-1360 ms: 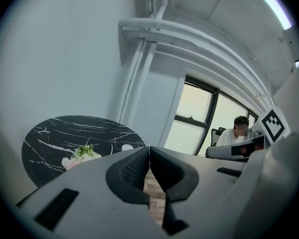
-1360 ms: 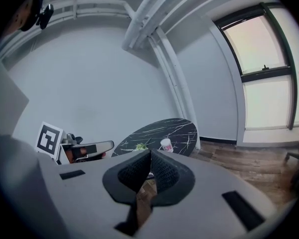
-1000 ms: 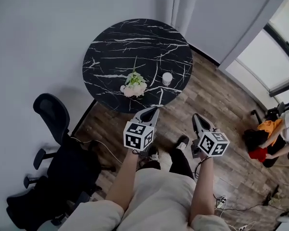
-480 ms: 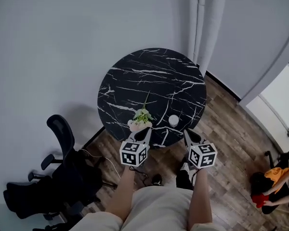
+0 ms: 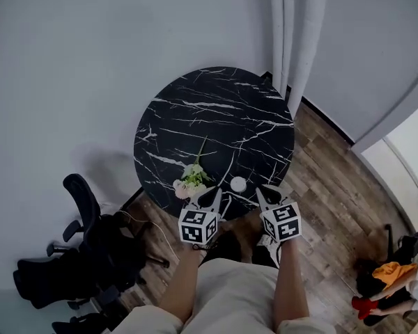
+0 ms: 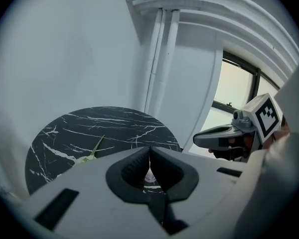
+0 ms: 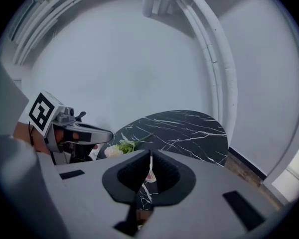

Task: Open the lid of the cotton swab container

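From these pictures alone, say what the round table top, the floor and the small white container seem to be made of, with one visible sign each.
Table top: black marble or a marble-look surface; thin white veins run across it.
Floor: wood or wood-look planks; brown boards with grain and seams.
Container: smooth and white, perhaps plastic; too small to be sure.

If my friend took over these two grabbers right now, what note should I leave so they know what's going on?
Left hand-held gripper: shut, empty, at the near edge of the table, beside the flowers.
Right hand-held gripper: shut, empty, just right of the cotton swab container.
Container: small, white, upright near the table's near edge, between the two grippers. Neither seems to touch it.
Done: nothing gripped yet; the lid looks unopened.
Left: probably steady the container with one gripper, then lift the lid with the other.
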Motion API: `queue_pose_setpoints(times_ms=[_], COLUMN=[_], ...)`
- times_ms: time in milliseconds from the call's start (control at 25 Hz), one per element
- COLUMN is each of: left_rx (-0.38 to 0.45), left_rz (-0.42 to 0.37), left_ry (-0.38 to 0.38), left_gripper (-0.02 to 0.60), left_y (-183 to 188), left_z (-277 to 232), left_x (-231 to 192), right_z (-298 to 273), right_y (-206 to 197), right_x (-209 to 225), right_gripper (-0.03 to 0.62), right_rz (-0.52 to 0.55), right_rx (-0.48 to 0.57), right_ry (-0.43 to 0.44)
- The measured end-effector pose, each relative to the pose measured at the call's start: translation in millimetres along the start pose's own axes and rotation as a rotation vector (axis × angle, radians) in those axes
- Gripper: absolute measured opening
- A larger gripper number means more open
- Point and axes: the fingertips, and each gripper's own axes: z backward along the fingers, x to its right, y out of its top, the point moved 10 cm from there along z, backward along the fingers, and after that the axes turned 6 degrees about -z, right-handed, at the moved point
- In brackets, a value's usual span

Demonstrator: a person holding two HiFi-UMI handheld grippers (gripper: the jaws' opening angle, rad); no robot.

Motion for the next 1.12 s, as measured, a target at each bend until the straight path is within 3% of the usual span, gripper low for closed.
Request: queue_pose_setpoints(times_ms=[160,360,640,920,1120], left_rx=[-0.007,0.057,0.085,0.113,0.105], left_rz=[-0.045,-0.046,-0.003,0.008,-0.024], left_ry=[-0.027,-0.045,-0.134,-0.224,-0.262], left_gripper=[0.021,0.021,0.021,0.021,0.021], left_y=[9.4,40.1,35.6,22.2,17.9], left_z=[-9.0,-16.9,-33.7,-40.6,-40.0], left_x=[-10.4,-35.1,-58.3,-80.9,-95.9], right_z=[-27.5,-54.8,-89.9,-111.3,-129.3], right_y=[1.2,11.3,7.8,-3.2,-20.8], right_x=[-16.6,-38.9,-38.1,-51.2,-58.5], right_gripper=[0.037,0.038,0.048,0.266,0.29], right_rz=[0.073,0.159,0.194,0.201,0.225], right_rx=[-0.08,-0.172,-0.255,-0.294,-0.354], right_ry=[0.108,0.123,0.056,-0.069,-0.127])
